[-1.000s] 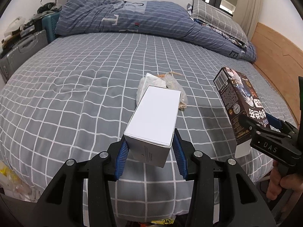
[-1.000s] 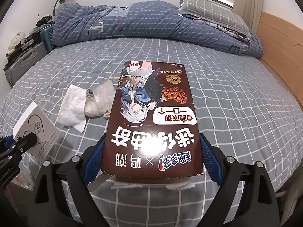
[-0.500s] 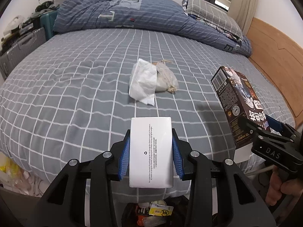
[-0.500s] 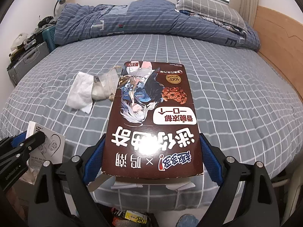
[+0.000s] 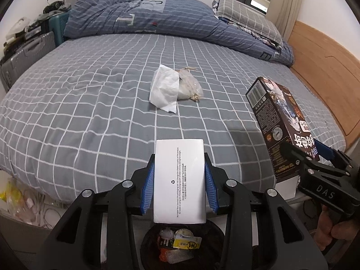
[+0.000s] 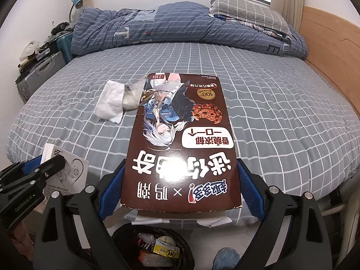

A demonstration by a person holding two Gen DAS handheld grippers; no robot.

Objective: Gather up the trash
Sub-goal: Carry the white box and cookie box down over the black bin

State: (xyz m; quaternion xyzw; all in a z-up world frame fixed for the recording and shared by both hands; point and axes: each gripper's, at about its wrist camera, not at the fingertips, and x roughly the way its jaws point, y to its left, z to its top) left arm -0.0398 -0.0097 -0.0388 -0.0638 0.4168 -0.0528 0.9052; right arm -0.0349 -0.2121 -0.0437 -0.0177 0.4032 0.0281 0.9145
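- Grey checked bed (image 5: 90,103) now sits farther back; both boxes hang over the black trash bin (image 6: 126,238) (already holding wrappers).
- Left gripper (image 5: 179,186), jaws just tightened, pinches the white cardboard box (image 5: 180,180).
- Right gripper (image 6: 180,191) pinches the brown cookie box (image 6: 182,148).
- White tissue (image 5: 164,87) waits on the bed.

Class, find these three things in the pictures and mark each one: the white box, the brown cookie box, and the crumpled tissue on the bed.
white box (image 5: 180,180), left wrist view, middle of its printed face.
brown cookie box (image 6: 182,148), right wrist view, centre of its front panel.
crumpled tissue (image 5: 164,90), left wrist view, middle of the white sheet.
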